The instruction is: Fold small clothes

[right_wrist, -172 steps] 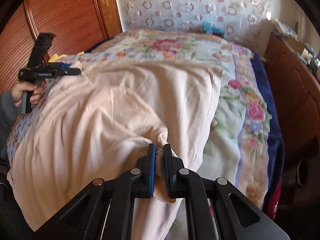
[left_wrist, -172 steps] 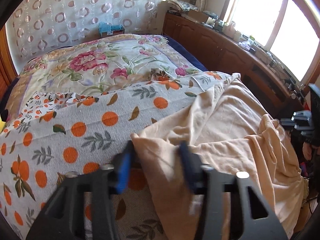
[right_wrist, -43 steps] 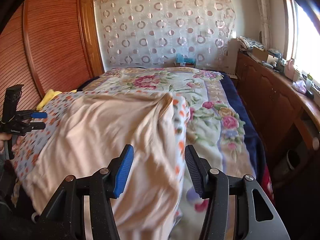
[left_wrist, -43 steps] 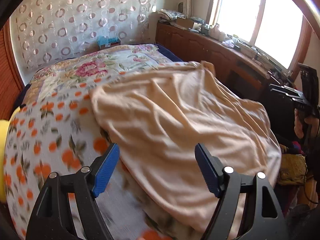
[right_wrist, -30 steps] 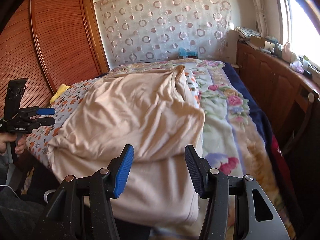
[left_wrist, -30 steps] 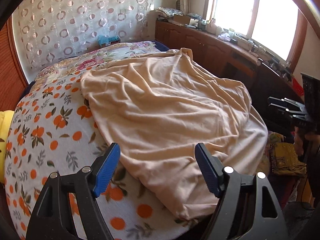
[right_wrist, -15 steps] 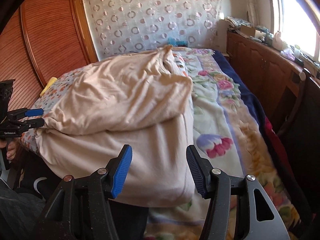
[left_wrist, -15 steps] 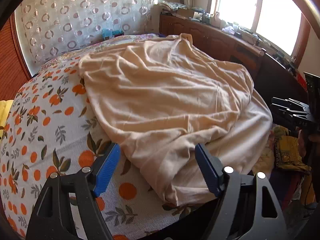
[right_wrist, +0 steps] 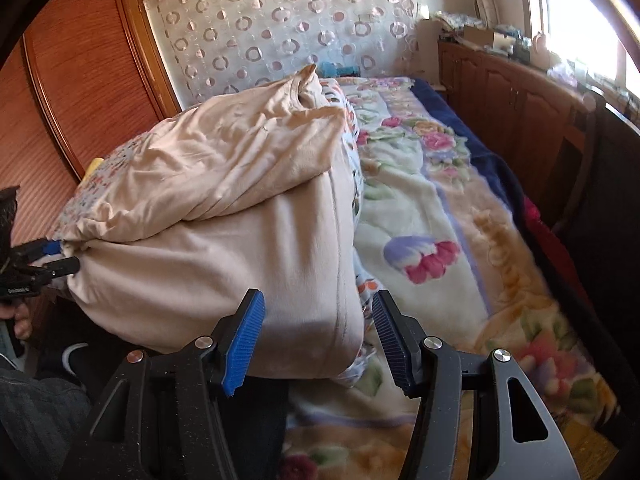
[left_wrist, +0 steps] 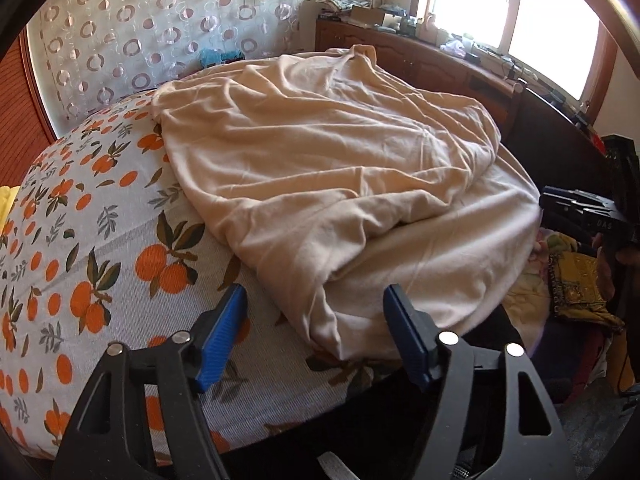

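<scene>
Jaws of the left gripper [left_wrist: 314, 334] have just been narrowing yet stand apart, straddling the near corner of the peach garment [left_wrist: 332, 168] without pressing it; the right gripper [right_wrist: 318, 340] likewise gapes around the garment's other near corner, holding nothing. Beyond them the garment lies on the orange-print cover [left_wrist: 92, 216], its upper half already doubled over the lower, rumpled. Judging by this, one fold is made; smoothing and further folds remain.
</scene>
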Demonstrator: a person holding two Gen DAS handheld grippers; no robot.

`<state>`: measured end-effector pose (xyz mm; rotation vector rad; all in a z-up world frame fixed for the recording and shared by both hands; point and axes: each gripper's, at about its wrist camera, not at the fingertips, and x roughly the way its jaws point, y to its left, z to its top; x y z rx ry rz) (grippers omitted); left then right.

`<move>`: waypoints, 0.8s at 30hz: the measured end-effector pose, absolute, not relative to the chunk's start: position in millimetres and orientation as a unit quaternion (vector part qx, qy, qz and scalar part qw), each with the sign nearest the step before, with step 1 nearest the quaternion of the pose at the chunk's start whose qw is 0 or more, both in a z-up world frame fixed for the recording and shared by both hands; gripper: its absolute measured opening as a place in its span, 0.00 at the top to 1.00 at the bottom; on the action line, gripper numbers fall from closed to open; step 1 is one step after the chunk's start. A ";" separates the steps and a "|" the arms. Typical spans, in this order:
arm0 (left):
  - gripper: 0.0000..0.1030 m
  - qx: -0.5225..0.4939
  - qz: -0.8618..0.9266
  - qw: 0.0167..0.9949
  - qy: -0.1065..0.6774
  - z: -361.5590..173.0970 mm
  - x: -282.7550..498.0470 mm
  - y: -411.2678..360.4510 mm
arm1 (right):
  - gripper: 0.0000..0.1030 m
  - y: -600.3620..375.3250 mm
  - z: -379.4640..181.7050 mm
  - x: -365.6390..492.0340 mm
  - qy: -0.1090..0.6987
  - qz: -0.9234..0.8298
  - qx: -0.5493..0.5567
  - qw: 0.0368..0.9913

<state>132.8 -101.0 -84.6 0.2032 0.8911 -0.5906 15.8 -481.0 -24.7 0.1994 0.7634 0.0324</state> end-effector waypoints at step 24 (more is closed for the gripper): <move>0.91 0.109 -0.290 0.868 0.389 -66.7 133.7 -108.3 | 0.44 -495.3 -88.6 29.9 0.418 0.089 0.130 0.895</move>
